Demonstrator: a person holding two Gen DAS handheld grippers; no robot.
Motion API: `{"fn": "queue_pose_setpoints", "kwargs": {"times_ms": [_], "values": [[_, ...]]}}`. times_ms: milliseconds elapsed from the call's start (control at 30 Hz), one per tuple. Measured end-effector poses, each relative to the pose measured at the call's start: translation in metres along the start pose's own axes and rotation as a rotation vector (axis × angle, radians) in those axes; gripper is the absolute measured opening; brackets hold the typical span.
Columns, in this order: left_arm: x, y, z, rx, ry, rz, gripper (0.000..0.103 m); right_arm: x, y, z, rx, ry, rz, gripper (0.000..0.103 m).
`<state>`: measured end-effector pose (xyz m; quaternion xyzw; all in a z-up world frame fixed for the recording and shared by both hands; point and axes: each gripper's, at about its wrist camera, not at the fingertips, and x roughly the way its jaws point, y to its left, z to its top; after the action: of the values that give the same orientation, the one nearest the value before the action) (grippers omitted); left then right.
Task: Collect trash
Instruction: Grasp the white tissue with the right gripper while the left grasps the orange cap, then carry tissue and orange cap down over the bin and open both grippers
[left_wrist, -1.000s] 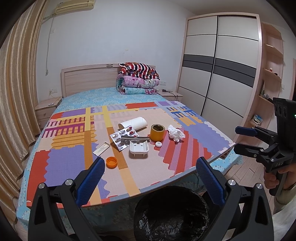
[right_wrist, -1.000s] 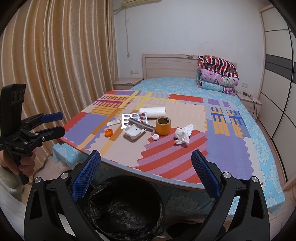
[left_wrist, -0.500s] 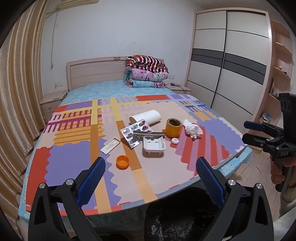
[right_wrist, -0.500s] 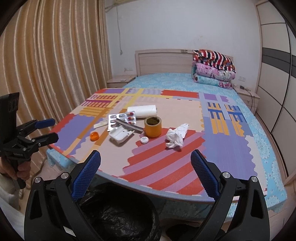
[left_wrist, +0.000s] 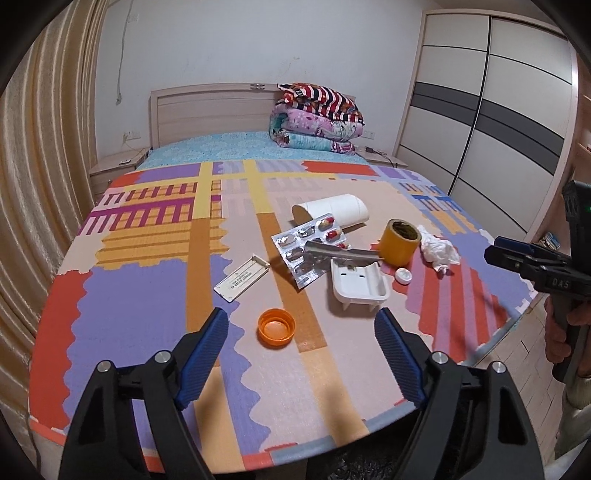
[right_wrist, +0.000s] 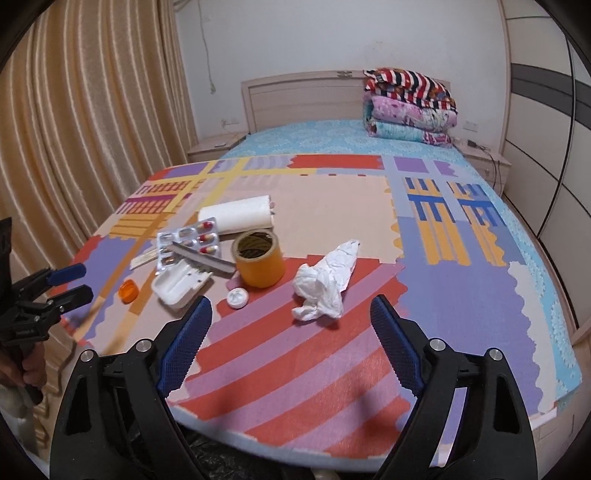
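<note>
Trash lies on a colourful mat on the bed: an orange cap, a white plastic tray, a pill blister, a yellow tape roll, a crumpled tissue, a small white cap, a paper roll and a flat white strip. My left gripper is open and empty, just short of the orange cap. My right gripper is open and empty, just short of the tissue.
A black-lined bin sits below the mat's near edge. Folded quilts lie by the headboard. Curtains hang on the left and a wardrobe stands on the right.
Both grippers have moved forward and over the mat's edge toward the trash. The bin has dropped almost out of view. Both stay open.
</note>
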<state>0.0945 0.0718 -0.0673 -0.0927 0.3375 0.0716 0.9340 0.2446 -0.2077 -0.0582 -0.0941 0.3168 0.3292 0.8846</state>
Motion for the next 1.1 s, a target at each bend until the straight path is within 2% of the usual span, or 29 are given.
{"fn": "queue_pose_setpoints", "kwargs": {"times_ms": [133, 267, 367, 467, 600, 633, 767, 900, 1033, 1100], "values": [[0.019, 0.006, -0.001, -0.012, 0.031, 0.010, 0.072, 0.025, -0.008, 0.005, 0.029, 0.038, -0.007, 0.075], [0.035, 0.010, -0.004, -0.019, 0.062, 0.024, 0.063, 0.046, -0.012, 0.007, 0.039, 0.069, -0.027, 0.068], [0.043, 0.013, -0.008, -0.023, 0.079, 0.046, 0.060, 0.056, -0.017, 0.008, 0.053, 0.082, -0.037, 0.064], [0.048, 0.012, -0.010, -0.016, 0.084, 0.056, 0.049, 0.063, -0.021, 0.009, 0.068, 0.089, -0.040, 0.059], [0.053, 0.013, -0.011, -0.019, 0.093, 0.059, 0.042, 0.070, -0.020, 0.008, 0.064, 0.097, -0.041, 0.056], [0.055, 0.013, -0.011, -0.024, 0.095, 0.058, 0.037, 0.072, -0.020, 0.008, 0.064, 0.103, -0.042, 0.053], [0.057, 0.013, -0.012, -0.024, 0.089, 0.069, 0.030, 0.082, -0.023, 0.007, 0.076, 0.120, -0.038, 0.043], [0.057, 0.012, -0.012, -0.018, 0.083, 0.072, 0.030, 0.081, -0.023, 0.007, 0.079, 0.118, -0.026, 0.025], [0.050, 0.010, -0.010, -0.008, 0.062, 0.066, 0.030, 0.075, -0.020, 0.007, 0.071, 0.104, -0.030, 0.014], [0.045, 0.007, -0.009, 0.001, 0.052, 0.066, 0.030, 0.070, -0.021, 0.007, 0.075, 0.099, -0.026, 0.013]]}}
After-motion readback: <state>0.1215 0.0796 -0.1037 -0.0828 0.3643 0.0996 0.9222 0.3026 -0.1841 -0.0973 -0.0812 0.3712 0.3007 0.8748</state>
